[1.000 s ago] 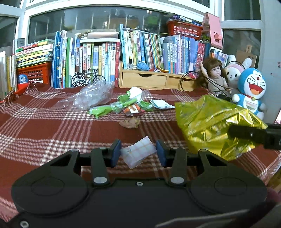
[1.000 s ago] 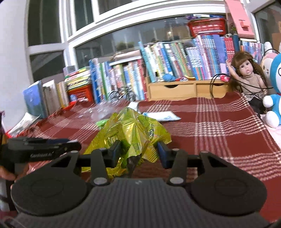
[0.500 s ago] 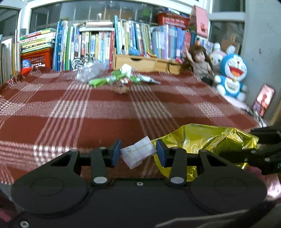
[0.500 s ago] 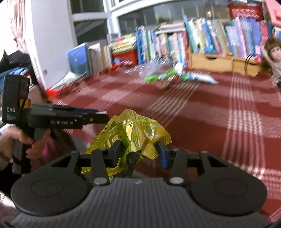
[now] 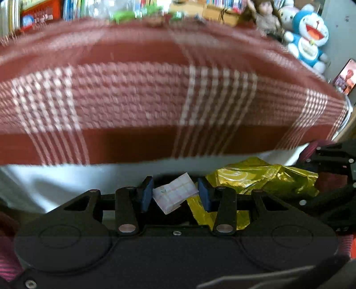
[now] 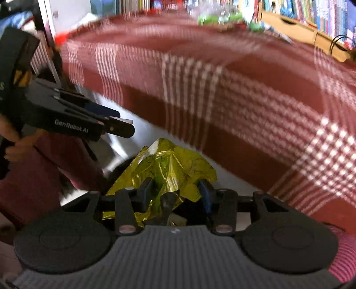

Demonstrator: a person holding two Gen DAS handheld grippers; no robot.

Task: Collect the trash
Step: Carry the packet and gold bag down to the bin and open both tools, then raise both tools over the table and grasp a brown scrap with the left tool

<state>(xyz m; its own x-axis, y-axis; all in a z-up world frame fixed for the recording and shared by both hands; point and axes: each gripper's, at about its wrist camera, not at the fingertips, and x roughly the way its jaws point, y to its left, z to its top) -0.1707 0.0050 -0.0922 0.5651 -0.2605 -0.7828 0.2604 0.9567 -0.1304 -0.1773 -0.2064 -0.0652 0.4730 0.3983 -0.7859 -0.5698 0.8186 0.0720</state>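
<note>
A table draped in a red-and-white plaid cloth fills the middle of the left wrist frame, its white edge hanging along the lower part. At the blurred far side, top centre, lie green wrappers and clear plastic. A doll and blue cartoon plush sit at upper right.

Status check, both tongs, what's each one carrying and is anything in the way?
Left tongs shut on white paper scrap. Right tongs shut on gold foil wrapper. Both off the table edge; nothing blocking.
</note>
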